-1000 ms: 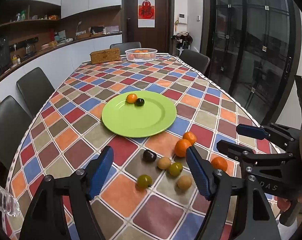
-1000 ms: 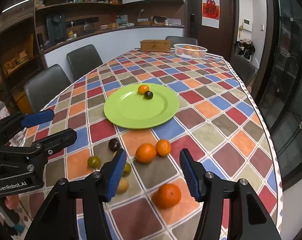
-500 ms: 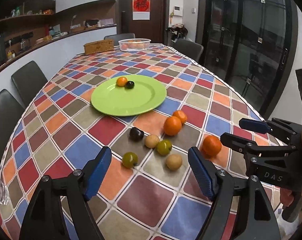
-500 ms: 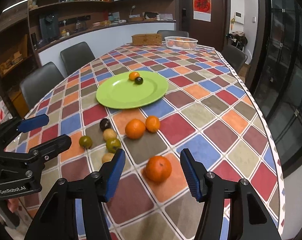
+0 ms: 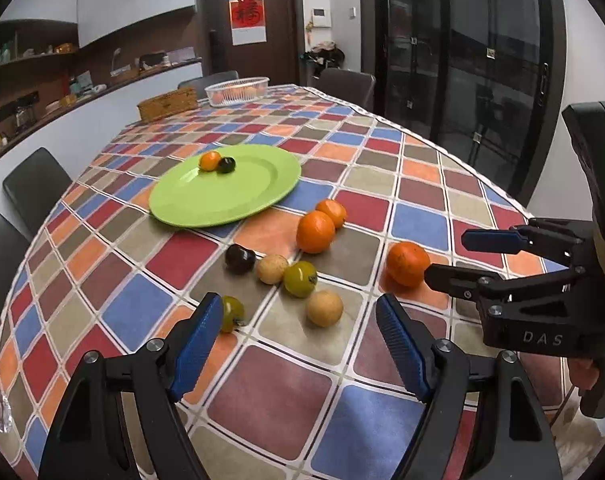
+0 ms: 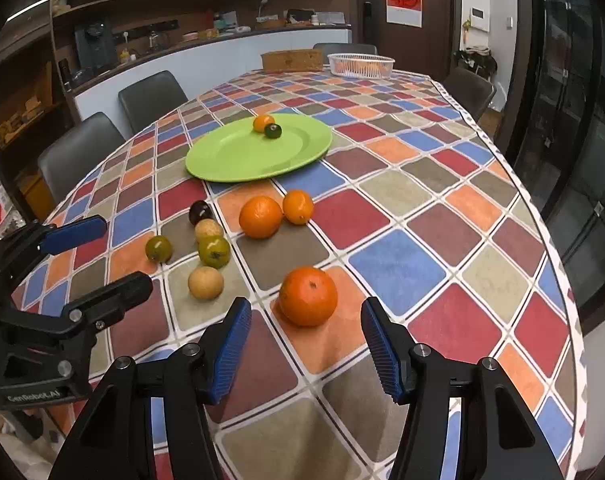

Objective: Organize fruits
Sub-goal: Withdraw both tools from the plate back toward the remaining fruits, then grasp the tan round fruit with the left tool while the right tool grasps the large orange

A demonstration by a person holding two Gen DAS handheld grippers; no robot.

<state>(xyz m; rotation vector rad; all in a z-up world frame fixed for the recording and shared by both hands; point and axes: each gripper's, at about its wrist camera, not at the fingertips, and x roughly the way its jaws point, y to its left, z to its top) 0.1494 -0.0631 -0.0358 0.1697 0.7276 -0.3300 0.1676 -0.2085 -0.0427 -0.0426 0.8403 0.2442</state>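
Fruits lay loose on the checked tablecloth (image 6: 394, 268) near the green plate (image 6: 230, 160), and the right gripper (image 6: 306, 344), jaws apart and empty, best straddled the nearest orange (image 6: 308, 296) squarely before closing, while the left gripper (image 5: 298, 344) gaped empty too.

Dining table (image 5: 422, 216), oval, covered by a checked tablecloth (image 6: 398, 264) in red, blue, orange, tan and brown squares.

Directly on the cloth:
- Green plate (image 5: 238, 200), near the middle.
- Two oranges (image 6: 260, 217) and (image 6: 298, 207), touching, just in front of the plate.
- One larger orange (image 6: 308, 296), apart, nearest the near edge.
- Dark plum-like fruit (image 5: 240, 258), tan round fruit (image 5: 272, 269) and green fruit (image 5: 300, 279), in a touching row.
- Second tan fruit (image 5: 325, 307), just beside that row.
- Second green fruit (image 6: 158, 249), slightly apart.
- Wicker box (image 5: 167, 103) and white mesh basket (image 5: 237, 91), side by side at the far end.
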